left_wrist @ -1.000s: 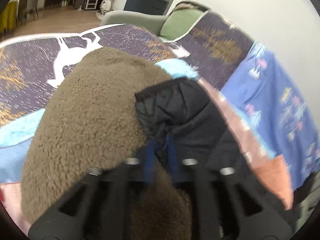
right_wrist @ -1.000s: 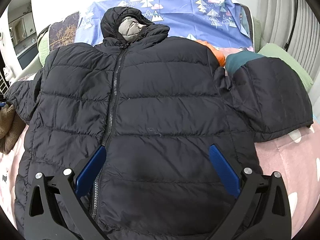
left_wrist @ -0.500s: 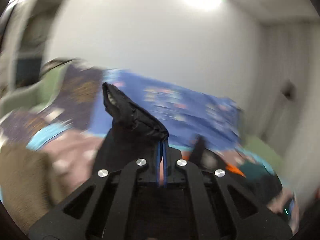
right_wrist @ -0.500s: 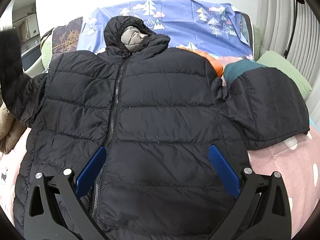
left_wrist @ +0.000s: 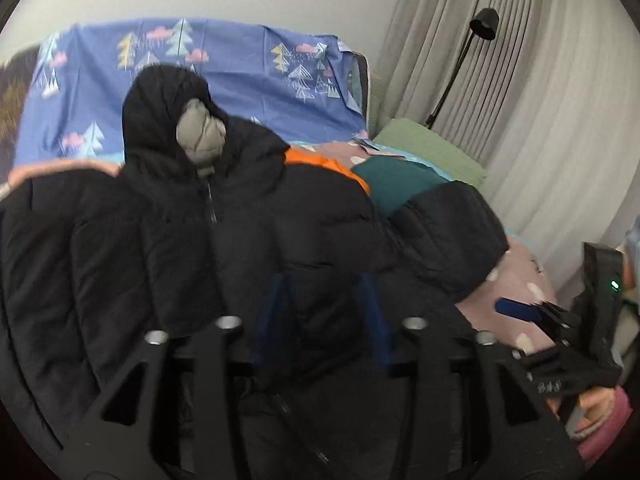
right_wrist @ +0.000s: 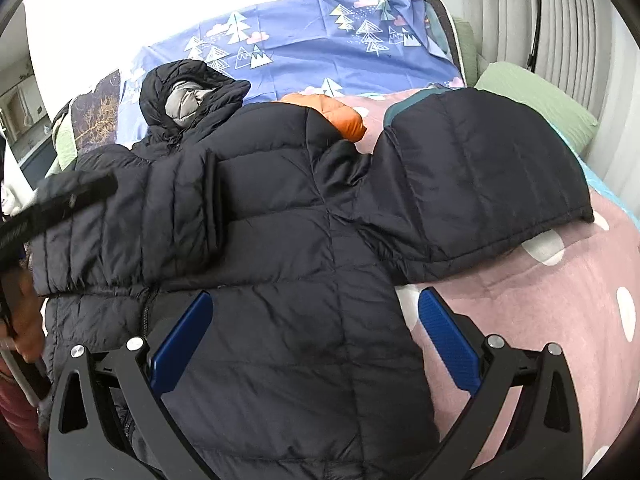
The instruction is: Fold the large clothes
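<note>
A black puffer jacket (right_wrist: 280,232) lies front-up across the middle of both views, spread on a pink dotted bedcover (right_wrist: 540,300), its hood (right_wrist: 188,92) toward the upper left of the right wrist frame with a grey lining showing inside. One sleeve (right_wrist: 132,232) is folded across the chest at the left of that frame, its cuff edge lying near the zip; the other sleeve (right_wrist: 480,184) stretches out toward the right, resting on the bedcover. Behind the hood a blue sheet with tree prints (right_wrist: 320,48) hangs against the wall, and an orange garment (right_wrist: 340,116) peeks out from under the jacket's shoulder.

The left gripper (left_wrist: 324,312) hovers over the jacket's chest at the lower centre of its own view; its jaws have just been opening and nothing sits between the blue pads (the picture is blurred there). The right gripper (right_wrist: 316,344) stands wide open at the bottom of its frame, holding nothing, above the jacket's lower right edge
</note>
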